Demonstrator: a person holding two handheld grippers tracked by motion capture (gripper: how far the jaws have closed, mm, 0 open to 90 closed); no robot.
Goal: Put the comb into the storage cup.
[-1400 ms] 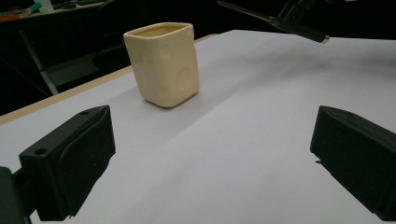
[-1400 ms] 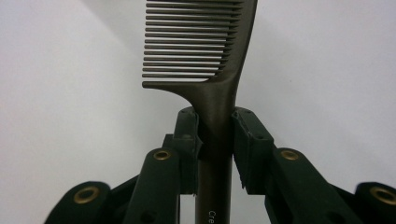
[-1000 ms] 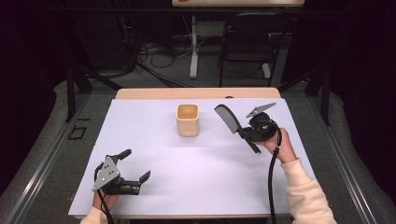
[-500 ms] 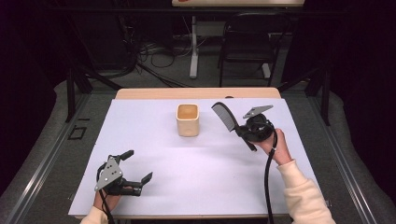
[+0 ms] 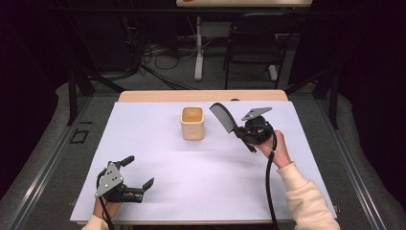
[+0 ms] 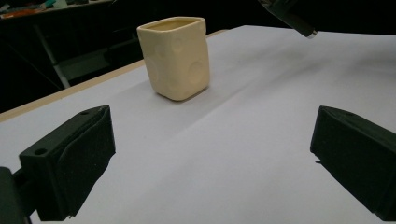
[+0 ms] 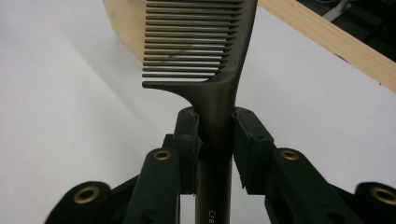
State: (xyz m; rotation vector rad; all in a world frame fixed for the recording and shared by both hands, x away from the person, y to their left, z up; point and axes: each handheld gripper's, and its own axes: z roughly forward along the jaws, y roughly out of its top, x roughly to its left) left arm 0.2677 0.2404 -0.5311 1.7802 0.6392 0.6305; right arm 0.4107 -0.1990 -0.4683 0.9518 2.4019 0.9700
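**Comb held by its handle, just right of the cup**

My right gripper (image 7: 215, 140) clamps the comb (image 5: 224, 118) below its teeth: light, stiff, probably slick plastic. It hangs raised just right of the cup (image 5: 193, 123). My left gripper (image 5: 135, 176), nearer me, gapes empty.

cups: 1 (image 5: 193, 123) | combs: 1 (image 5: 222, 116) | grippers: 2, left (image 5: 139, 172), right (image 5: 239, 132) | hands: 2, left (image 5: 107, 207), right (image 5: 275, 148) | tables: 1 near (image 5: 158, 143), 1 far (image 5: 239, 2) | chairs: 1 (image 5: 253, 48)
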